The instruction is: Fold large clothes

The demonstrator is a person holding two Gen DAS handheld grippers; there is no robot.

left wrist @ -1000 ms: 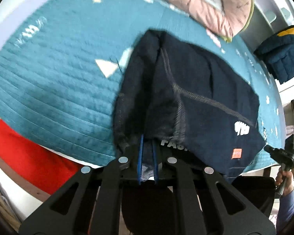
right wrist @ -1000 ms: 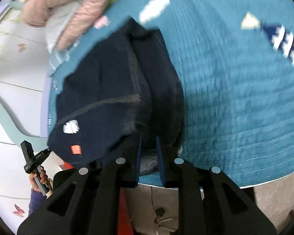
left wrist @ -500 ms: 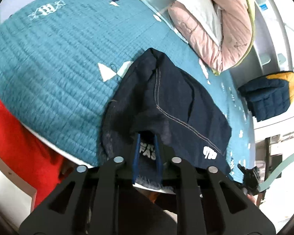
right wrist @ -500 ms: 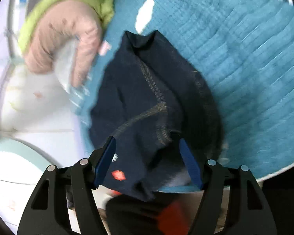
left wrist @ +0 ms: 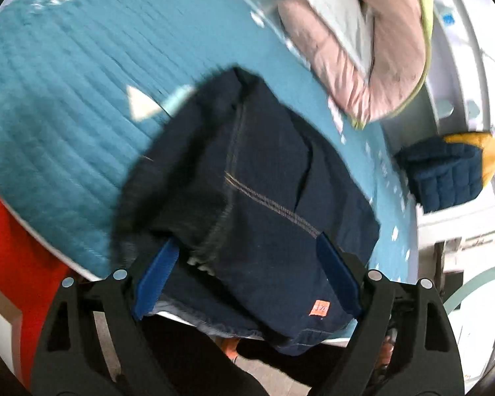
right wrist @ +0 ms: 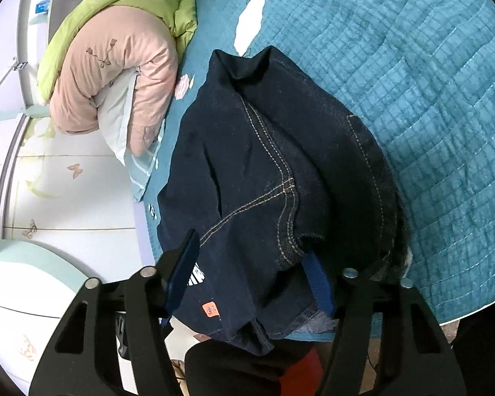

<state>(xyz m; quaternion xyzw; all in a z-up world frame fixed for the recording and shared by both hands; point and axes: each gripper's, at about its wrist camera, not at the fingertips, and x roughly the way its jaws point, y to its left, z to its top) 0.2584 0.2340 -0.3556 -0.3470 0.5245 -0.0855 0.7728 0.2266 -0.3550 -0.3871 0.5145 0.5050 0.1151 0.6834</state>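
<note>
Folded jeans (left wrist: 264, 178) lie on the bed near its front edge, a compact bundle of dark navy denim several layers thick. In both views the long axis runs from the near edge away toward the middle of the bed; the far end narrows to a blunt, peaked fold. The near end overhangs the edge of the quilt (left wrist: 66, 105) slightly.

Denim: heavy weave, tan double topstitching along a curved seam that crosses the top layer. A small orange tag (right wrist: 210, 310) sits close to the near hem, and white lettering is partly visible beside it in the right view. A frayed hem edge shows at the lower left of the bundle in the left view.

Left gripper (left wrist: 247, 274): jaws have just been opening and now stand wide, blue pads on either side of the near end of the jeans, not pressing on it. Released.

Right gripper (right wrist: 249, 277): jaws have just been closing a little from a wider gap. Pads straddle the near hem. The left pad rests over the cloth, but no pinch can be seen. Reads as released.

Quilt is teal, stitched in ribs, with white printed shapes. A pink-and-green duvet (right wrist: 115, 62), puffy and rolled, lies beyond the jeans toward the wall.
</note>
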